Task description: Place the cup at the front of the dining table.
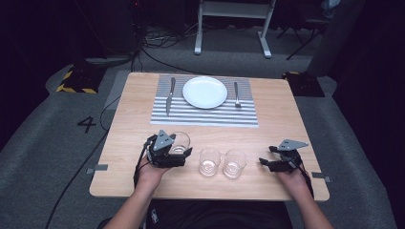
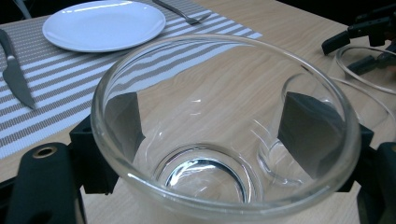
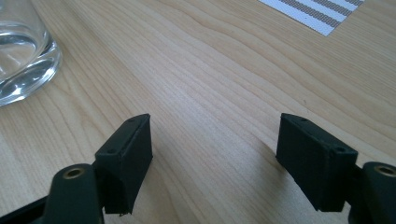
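Three clear glasses stand in a row near the front edge of the wooden surface (image 1: pixel 124 143), the leftmost one between the left gripper's fingers.

From the left: the left gripper (image 1: pixel 179 152), its hand low at the front edge, has its black fingers (image 2: pixel 306 133) set on opposite sides of the left glass (image 2: pixel 224 126), a round, smooth tumbler with a thick base standing upright; the pads look to touch its wall. Just beside it stand the middle glass (image 1: pixel 209 161) and the right glass (image 1: pixel 234 163), close together. The right gripper (image 1: pixel 265 162) rests near the right glass, apart from it, its blocky fingers (image 3: pixel 128 156) spread over bare wood grain. Behind lie a striped placemat (image 1: pixel 205 117) bearing a knife (image 1: pixel 169 95), a round white plate (image 1: pixel 205 92) and a fork (image 1: pixel 236 93).
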